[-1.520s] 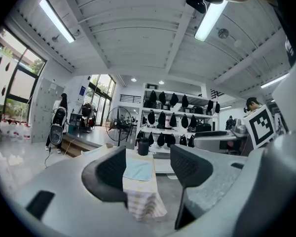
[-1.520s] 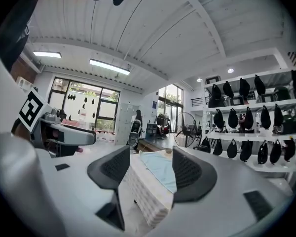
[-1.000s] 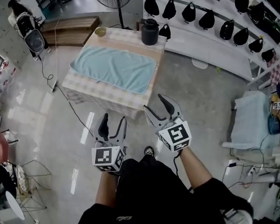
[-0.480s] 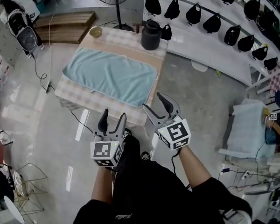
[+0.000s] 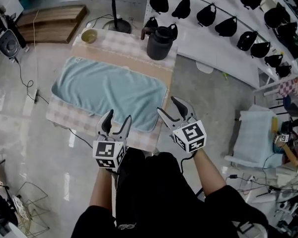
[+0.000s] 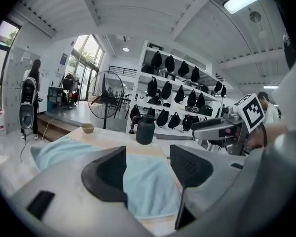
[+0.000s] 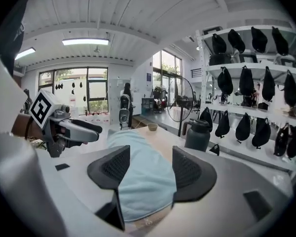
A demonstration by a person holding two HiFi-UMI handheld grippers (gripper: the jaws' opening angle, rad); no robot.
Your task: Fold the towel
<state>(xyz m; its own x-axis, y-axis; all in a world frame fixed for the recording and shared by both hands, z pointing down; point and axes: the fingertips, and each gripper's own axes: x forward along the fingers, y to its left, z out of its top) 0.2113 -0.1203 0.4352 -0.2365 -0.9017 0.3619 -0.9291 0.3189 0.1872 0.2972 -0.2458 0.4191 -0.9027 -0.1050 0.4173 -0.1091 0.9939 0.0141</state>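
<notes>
**Item 1.** Light blue rectangular terry towel [image 5: 109, 90]: laid flat and unfolded on the table [image 5: 64, 119] (a checked cloth with a tan band is spread beneath it). Its near edge is set close to the table's front edge.

**Item 2.** Left hand-held gripper [image 5: 118, 116], grey with black pads and a marker cube: held at the towel's near edge. The 2 jaws are parted wide and nothing is gripped; the towel is only seen through the gap.

**Item 3.** Right hand-held gripper [image 5: 167, 104]: held just beside the towel's near right corner. The jaws are likewise spread and nothing is held.

**Item 4.** Dark grey lidded jug [image 5: 158, 42]: stood upright at the table's far right corner, clear of the towel.

**Item 5.** Small olive round bowl [image 5: 89, 35]: placed at the far left corner.

**Item 6.** Black pouches [image 5: 206, 15]: hung in rows on white shelving beyond the table.
</notes>
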